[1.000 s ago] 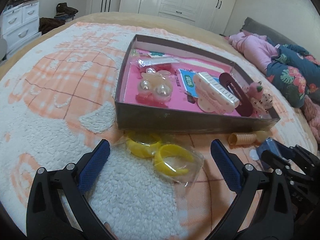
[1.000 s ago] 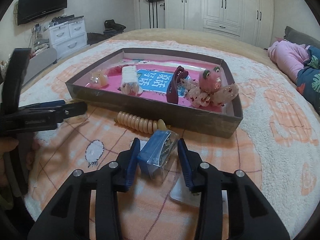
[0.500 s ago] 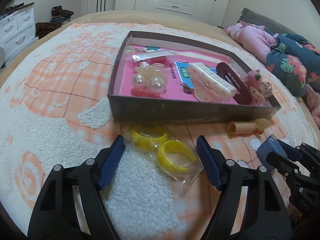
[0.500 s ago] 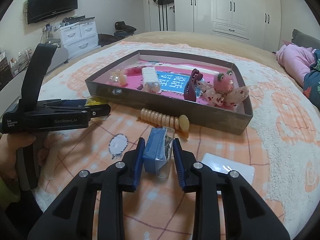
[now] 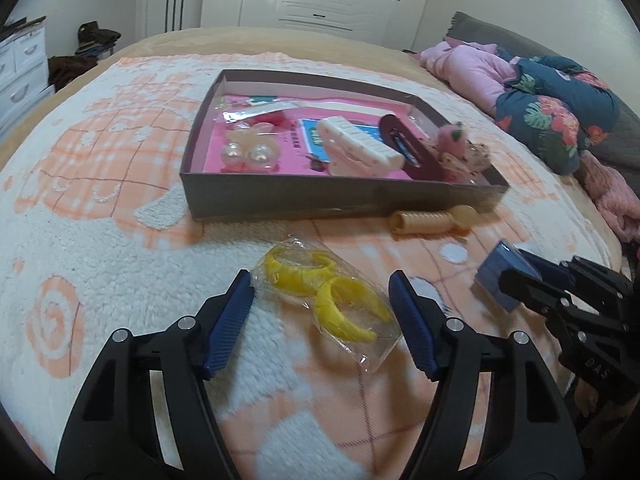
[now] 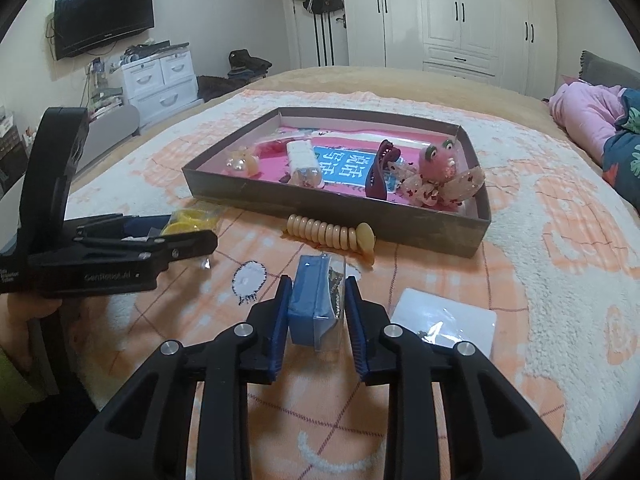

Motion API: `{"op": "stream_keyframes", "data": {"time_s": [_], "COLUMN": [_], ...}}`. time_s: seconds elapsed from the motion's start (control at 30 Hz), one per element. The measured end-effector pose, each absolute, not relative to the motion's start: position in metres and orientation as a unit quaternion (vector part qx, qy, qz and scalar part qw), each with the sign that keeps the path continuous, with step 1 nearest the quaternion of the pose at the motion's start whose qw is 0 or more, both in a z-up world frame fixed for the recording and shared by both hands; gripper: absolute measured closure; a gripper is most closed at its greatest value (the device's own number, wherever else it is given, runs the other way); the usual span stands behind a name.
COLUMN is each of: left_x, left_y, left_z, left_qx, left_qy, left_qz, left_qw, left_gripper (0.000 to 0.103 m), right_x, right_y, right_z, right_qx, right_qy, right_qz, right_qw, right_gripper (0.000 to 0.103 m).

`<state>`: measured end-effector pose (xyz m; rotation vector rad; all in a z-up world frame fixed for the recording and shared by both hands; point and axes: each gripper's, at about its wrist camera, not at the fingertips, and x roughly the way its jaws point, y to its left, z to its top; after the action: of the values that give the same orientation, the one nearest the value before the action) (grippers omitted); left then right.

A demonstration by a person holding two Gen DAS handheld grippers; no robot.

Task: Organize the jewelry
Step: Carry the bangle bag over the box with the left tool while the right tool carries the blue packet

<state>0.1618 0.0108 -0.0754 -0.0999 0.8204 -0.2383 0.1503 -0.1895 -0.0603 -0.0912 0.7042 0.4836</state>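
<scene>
Jewelry packets were handled by both grippers at once: in the lower middle of the right wrist view the right gripper (image 6: 316, 312), whose jaws had just been closing, was clamped on the blue packet (image 6: 310, 304), while in the lower middle of the left wrist view the left gripper (image 5: 320, 308), jaws also just closing, stood around the yellow rings bag (image 5: 324, 296) with only the left pad near the film, so no firm grip was seen. For a good result, the left pads should probably be closed on the rings themselves, not on the loose film, and both packets should be lifted clear of the wall of the box (image 5: 320, 196), in the upper middle, before being set on its pink floor.
</scene>
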Motion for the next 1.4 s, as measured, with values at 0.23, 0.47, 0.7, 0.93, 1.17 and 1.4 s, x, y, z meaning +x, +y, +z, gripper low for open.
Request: {"op": "stream_keyframes", "data": {"time_s": [0.23, 0.47, 0.7, 0.93, 1.17, 1.4], "left_x": [0.149, 0.143, 0.152, 0.169, 0.192, 0.214], "left_y": [-0.002, -0.006, -0.005, -0.004, -0.005, 0.000], "left_z": [-0.065, -0.043, -0.027, -0.012, 0.000, 0.000], "left_qx": [-0.042, -0.045, -0.048, -0.046, -0.039, -0.043], "left_qy": [0.385, 0.357, 0.339, 0.322, 0.312, 0.315], "left_qz": [-0.139, -0.148, -0.146, -0.142, -0.141, -0.137], "left_qw": [0.911, 0.921, 0.928, 0.935, 0.939, 0.938], "left_gripper": [0.043, 0.043, 0.043, 0.043, 0.043, 0.043], "right_x": [0.141, 0.135, 0.141, 0.155, 0.171, 0.193], "right_y": [-0.196, -0.206, -0.216, -0.221, -0.225, -0.225], "right_z": [-0.054, -0.041, -0.030, -0.020, -0.011, -0.008], "right_qx": [-0.039, -0.032, -0.031, -0.030, -0.030, -0.029], "right_qy": [0.336, 0.322, 0.310, 0.299, 0.287, 0.282], "right_qz": [0.233, 0.224, 0.210, 0.199, 0.187, 0.177], "right_qw": [0.912, 0.919, 0.927, 0.933, 0.939, 0.942], "right_gripper": [0.078, 0.078, 0.078, 0.078, 0.078, 0.078]}}
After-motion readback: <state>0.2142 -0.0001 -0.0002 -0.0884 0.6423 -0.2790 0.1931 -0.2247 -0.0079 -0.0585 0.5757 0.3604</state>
